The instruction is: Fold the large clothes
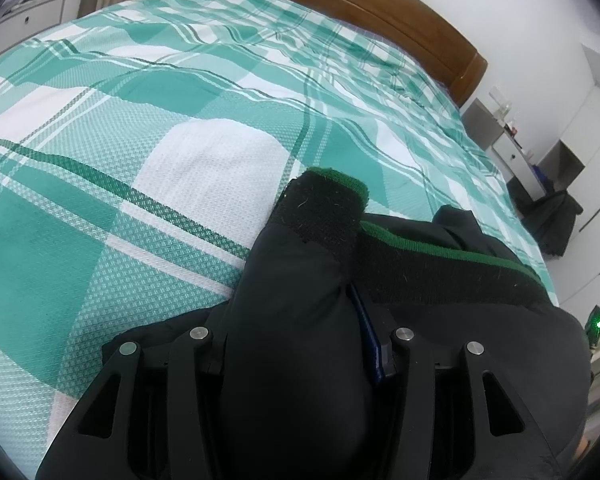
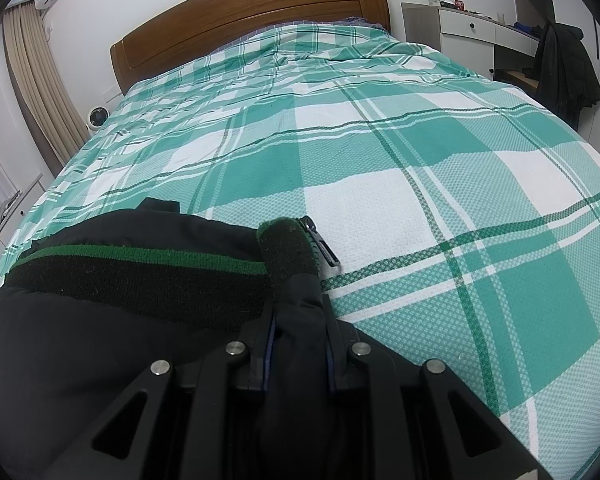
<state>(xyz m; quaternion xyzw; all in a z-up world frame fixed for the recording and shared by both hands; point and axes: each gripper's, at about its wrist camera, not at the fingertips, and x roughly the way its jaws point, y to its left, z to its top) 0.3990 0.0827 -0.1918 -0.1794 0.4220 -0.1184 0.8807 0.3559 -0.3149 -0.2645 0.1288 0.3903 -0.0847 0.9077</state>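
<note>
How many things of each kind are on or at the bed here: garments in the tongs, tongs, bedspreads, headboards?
Black jacket with green-striped ribbed hem: 1
Tongs, left tongs and right tongs, both clamped on the jacket: 2
Green and white plaid bedspread: 1
Wooden headboard: 1
Total: 5

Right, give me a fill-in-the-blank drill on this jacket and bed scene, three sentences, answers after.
1. The black jacket has a ribbed band edged with a ___ stripe.
2. The bed cover is plaid in white and ___.
3. Beside the cloth bunched in the right tool, a metal ___ pull rests on the cover.
4. The left tool is shut on the ___.

Missing words: green; green; zipper; jacket
</note>
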